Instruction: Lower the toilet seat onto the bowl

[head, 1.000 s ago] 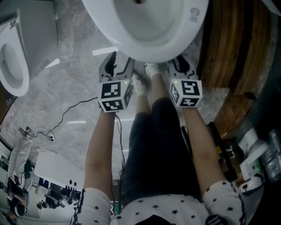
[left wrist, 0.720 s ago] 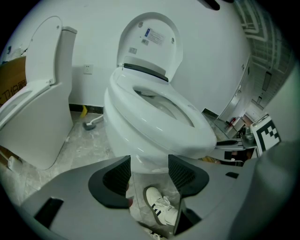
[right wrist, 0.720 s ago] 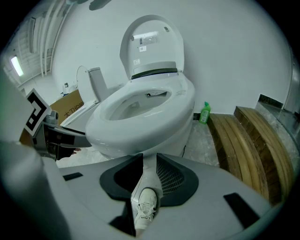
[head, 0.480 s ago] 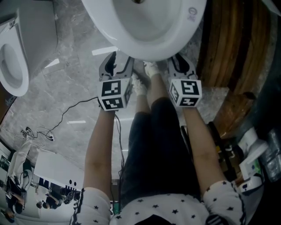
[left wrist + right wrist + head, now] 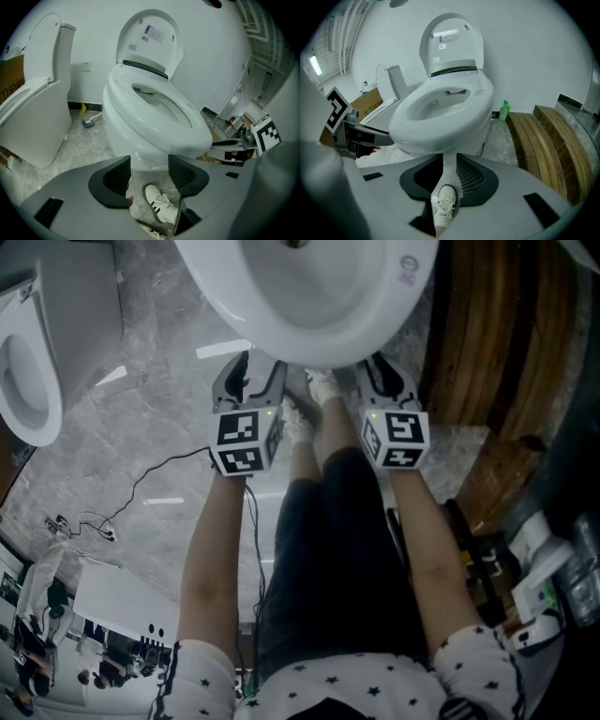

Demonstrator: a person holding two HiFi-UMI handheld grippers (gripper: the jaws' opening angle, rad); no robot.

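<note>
— Anything moved since a second ago?
— Nothing. My two grippers, left gripper [image 5: 149, 161] and right gripper [image 5: 450, 164], hang spread, empty. One toilet seat [image 5: 451, 42] stands raised behind its bowl [image 5: 440, 117]; a second toilet [image 5: 28, 371] sits left.

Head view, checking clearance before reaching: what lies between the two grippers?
Between the left gripper and right gripper are the person's white shoes on the marble floor, in front of the toilet bowl; the head view shows it.
</note>
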